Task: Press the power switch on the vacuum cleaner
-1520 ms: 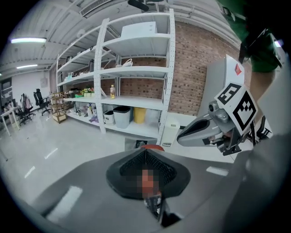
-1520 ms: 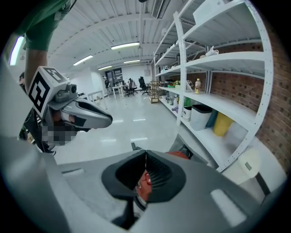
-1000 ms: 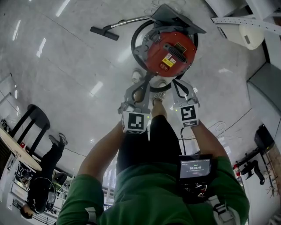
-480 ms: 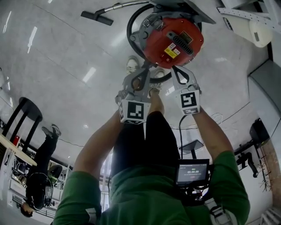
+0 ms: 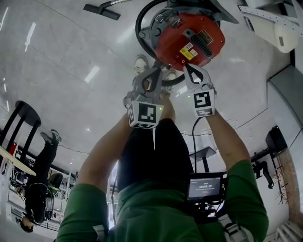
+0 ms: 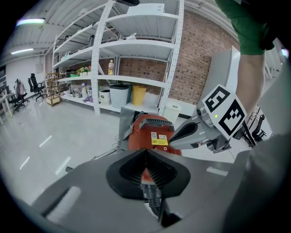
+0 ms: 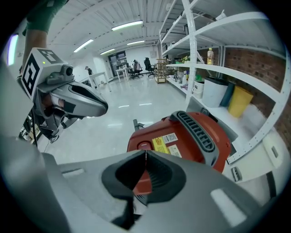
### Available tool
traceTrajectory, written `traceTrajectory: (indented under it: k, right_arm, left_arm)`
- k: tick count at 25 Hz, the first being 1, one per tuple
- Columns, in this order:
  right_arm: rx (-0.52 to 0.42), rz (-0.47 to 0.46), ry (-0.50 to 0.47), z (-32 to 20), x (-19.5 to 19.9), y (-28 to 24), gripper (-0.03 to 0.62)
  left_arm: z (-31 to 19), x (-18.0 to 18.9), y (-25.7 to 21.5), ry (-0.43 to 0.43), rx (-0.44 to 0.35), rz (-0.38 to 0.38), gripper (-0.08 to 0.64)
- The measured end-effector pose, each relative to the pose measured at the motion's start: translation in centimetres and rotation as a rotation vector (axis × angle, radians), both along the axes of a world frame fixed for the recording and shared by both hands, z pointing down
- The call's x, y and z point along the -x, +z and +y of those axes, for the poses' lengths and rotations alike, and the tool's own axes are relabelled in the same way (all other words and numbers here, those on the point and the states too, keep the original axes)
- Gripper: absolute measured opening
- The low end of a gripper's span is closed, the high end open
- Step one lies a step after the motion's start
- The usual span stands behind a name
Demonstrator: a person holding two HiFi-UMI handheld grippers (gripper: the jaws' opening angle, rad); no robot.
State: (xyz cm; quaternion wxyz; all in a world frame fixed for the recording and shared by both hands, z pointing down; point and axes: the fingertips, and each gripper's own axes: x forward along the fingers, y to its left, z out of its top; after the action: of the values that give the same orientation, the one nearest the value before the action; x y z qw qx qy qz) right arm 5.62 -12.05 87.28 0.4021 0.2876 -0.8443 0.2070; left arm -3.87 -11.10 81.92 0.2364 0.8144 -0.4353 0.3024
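The red vacuum cleaner [image 5: 188, 40] stands on the floor just ahead of both grippers. Its body carries a yellow label and a black grille. In the right gripper view a red oval switch [image 7: 144, 146] shows on the vacuum cleaner [image 7: 191, 134], left of the label and just beyond the tips. My right gripper [image 7: 145, 153] is shut and empty; in the head view the right gripper [image 5: 188, 68] reaches the vacuum's near edge. My left gripper [image 5: 155, 72] is shut too, at the vacuum's left side. In its own view the left gripper [image 6: 145, 150] points at the vacuum cleaner [image 6: 152, 135].
A black hose [image 5: 140, 21] loops round the vacuum, and a floor nozzle [image 5: 101, 12] lies at the far left. White shelving [image 5: 270, 16] stands at the right. The person's shoes [image 5: 140, 64] are under the grippers. A cable [image 5: 244, 124] crosses the floor. Another person [image 5: 40, 198] stands at the left.
Both grippers have closed in on the vacuum; their tips, a short way off a second ago, now reach its near edge. Both stay shut.
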Motion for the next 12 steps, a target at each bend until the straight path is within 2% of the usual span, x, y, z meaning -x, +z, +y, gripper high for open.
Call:
traceTrajectory:
  k: [12]
  right_arm:
    - [0.034, 0.029, 0.004, 0.0, 0.3, 1.1, 0.008]
  left_arm:
    - [0.0, 0.3, 0.3, 0.004, 0.015, 0.004, 0.008]
